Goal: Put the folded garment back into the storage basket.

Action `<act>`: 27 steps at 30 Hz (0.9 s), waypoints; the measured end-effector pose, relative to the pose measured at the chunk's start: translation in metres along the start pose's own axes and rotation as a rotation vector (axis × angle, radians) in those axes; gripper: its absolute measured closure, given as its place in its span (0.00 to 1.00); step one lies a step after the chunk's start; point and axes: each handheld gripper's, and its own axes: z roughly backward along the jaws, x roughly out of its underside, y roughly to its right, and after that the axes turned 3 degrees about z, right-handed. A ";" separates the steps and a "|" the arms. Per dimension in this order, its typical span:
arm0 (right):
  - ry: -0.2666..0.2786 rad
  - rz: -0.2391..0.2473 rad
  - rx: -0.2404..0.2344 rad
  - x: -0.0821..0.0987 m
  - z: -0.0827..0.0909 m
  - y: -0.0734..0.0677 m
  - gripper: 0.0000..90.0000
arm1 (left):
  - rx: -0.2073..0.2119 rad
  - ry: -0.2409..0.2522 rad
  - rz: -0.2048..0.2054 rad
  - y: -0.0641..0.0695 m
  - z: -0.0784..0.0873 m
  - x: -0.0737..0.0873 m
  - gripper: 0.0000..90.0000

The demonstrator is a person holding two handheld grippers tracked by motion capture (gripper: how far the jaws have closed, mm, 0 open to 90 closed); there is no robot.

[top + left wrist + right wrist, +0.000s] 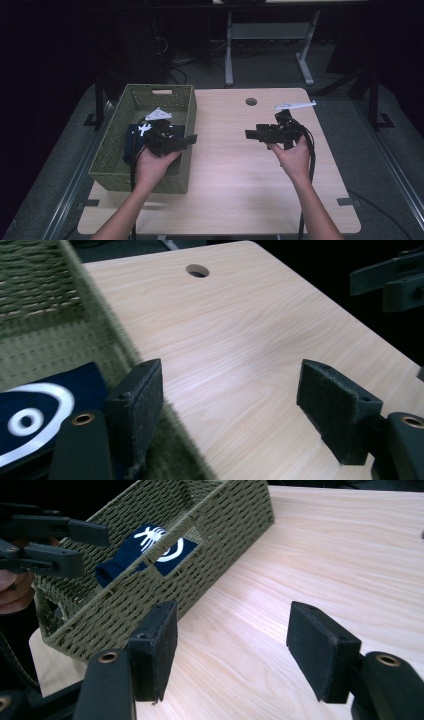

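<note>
There was one woven green basket point(112, 155) on the pale wooden table point(235, 190), one folded navy cloth point(131, 142) with white markings inside it, and two hand-held grippers — one for each of the person's hands.

The left gripper point(189, 139) hung over the basket's right-hand wall, its tips just past the rim and pointing across the table. In the left gripper view its jaws stood wide apart with nothing between the pads but bare tabletop and the basket's rim below; one pad point(142, 405) hung above the rim, the other point(336, 407) out over the wood. It held nothing and pressed on nothing.

The right gripper point(250, 134) hovered over the middle of the table, pointing left towards the basket. Its jaws also stood well open, and between the pads point(160, 647) the right gripper view showed only wood grain. It held nothing either.

The navy cloth point(142, 550) lay on the basket floor against the near-left part, below and behind the left gripper's tips — in the left gripper view it sat at the lower left point(45, 410), just beside the left-hand jaw but not between the pads. From the right gripper it lay well apart, beyond the basket wall point(150, 595).
</note>
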 end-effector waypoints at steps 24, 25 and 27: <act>0.026 -0.085 0.122 0.061 0.062 0.045 0.38 | 0.105 -0.026 -0.097 0.075 -0.043 0.018 0.28; 0.025 -0.091 0.125 0.064 0.064 0.046 0.38 | 0.108 -0.026 -0.097 0.078 -0.045 0.020 0.28; 0.026 -0.092 0.138 0.071 0.068 0.050 0.37 | 0.116 -0.031 -0.093 0.083 -0.050 0.024 0.28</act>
